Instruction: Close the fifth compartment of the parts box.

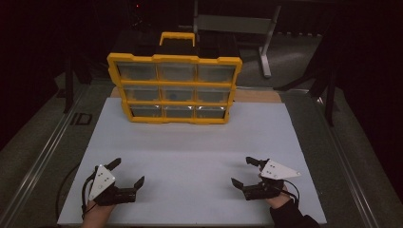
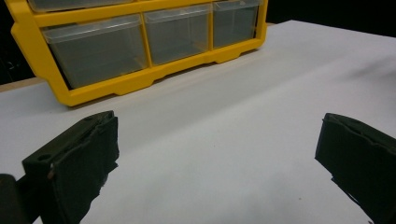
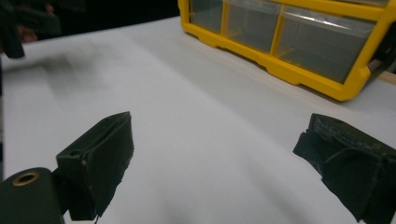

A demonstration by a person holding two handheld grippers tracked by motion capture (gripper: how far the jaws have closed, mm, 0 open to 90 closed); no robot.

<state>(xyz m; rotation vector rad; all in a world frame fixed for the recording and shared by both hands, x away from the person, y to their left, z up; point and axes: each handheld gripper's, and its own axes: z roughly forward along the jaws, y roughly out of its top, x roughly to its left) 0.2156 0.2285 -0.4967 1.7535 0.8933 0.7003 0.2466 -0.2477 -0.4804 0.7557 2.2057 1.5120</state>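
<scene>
A yellow organiser cabinet [image 1: 174, 88] with clear drawers in three rows stands upright at the far middle of the white board [image 1: 190, 152]; a yellow handle tops it. Its bottom drawers [image 2: 140, 44] look empty in the left gripper view, and the cabinet [image 3: 289, 42] also appears in the right gripper view. My left gripper [image 1: 128, 172] rests near the board's front left, jaws wide apart, nothing between them. My right gripper [image 1: 242, 170] sits at the front right, likewise open and empty. In their own views the left gripper [image 2: 215, 154] and right gripper [image 3: 215, 158] frame bare board.
The board lies on a darker table with metal rails [image 1: 43, 152] along both sides. A metal stand [image 1: 266, 42] rises behind the cabinet. Dark surroundings lie beyond the table. A hand [image 1: 285, 202] in a dark sleeve holds the right gripper.
</scene>
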